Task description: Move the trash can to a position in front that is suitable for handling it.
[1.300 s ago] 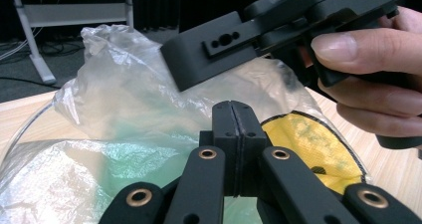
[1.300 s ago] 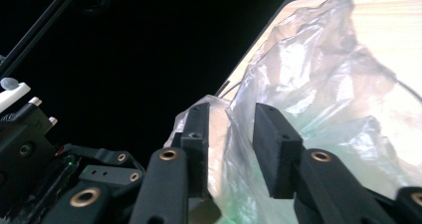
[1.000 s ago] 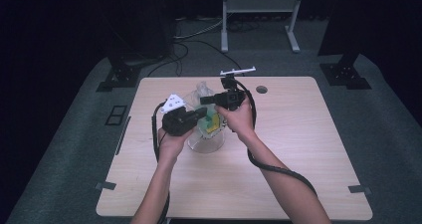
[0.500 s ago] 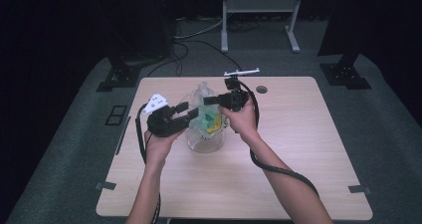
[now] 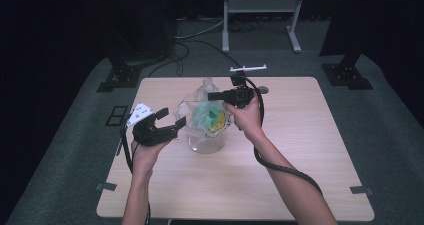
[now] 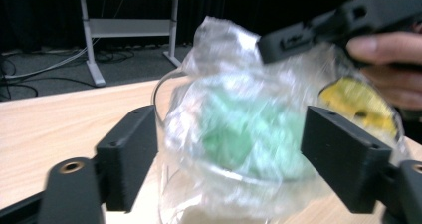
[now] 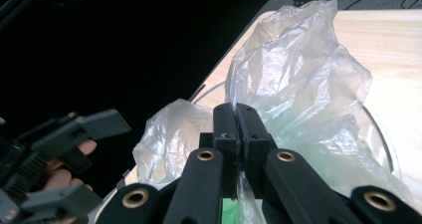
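One clear plastic bag, crinkled, stuffed into a glass jar near the middle of the wooden table, green and yellow contents showing through. Bunched top pointing upward, toward the far edge. Right gripper reaching in from the right, jaws pinched on the bag's top. Left gripper held level just left of the jar, jaws spread wide.

A pale wooden table is standing on grey carpet. Beyond its far edge a white metal frame is rising out of the dark, with cables trailing beside it (two black stand bases are flanking the table's far corners).
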Demonstrator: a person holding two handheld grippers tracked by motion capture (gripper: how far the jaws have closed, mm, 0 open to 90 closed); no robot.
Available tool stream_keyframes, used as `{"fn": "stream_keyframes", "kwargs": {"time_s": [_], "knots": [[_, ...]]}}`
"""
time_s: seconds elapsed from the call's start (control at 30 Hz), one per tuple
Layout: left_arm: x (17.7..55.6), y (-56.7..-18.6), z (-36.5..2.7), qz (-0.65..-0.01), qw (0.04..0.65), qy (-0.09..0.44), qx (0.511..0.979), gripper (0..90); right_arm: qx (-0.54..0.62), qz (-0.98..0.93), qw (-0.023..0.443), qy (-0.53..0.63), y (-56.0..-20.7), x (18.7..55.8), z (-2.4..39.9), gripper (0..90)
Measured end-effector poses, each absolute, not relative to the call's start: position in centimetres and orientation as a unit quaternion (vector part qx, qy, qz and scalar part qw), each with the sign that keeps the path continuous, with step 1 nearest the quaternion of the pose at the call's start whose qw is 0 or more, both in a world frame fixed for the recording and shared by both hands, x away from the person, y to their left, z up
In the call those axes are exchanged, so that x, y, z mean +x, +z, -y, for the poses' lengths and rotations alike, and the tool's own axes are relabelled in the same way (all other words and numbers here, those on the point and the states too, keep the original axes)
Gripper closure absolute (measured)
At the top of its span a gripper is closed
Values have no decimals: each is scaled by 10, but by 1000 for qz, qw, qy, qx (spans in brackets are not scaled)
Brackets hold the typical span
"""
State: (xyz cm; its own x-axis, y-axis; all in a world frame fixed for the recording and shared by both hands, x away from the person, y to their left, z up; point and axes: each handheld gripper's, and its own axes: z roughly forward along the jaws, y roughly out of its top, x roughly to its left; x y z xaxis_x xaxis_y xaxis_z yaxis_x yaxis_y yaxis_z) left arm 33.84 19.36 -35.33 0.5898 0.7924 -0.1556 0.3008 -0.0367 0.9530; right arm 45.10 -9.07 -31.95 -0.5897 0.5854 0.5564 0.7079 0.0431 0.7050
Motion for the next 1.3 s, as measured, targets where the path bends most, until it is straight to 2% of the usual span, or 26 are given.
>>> {"fn": "stream_keyframes", "kwargs": {"time_s": [0.17, 0.3, 0.97, 1.3], "knots": [[334, -360, -199, -395, 567, 219, 689, 114, -448, 716, 52, -534, -308, 450, 94, 891], [331, -367, -202, -390, 571, 216, 690, 95, -446, 714, 52, -537, -303, 449, 95, 893], [323, -380, -201, -371, 571, 204, 704, 93, -428, 698, 52, -572, -267, 438, 108, 893], [322, -383, -206, -371, 574, 203, 701, 93, -431, 679, 29, -594, -239, 431, 134, 893]]}}
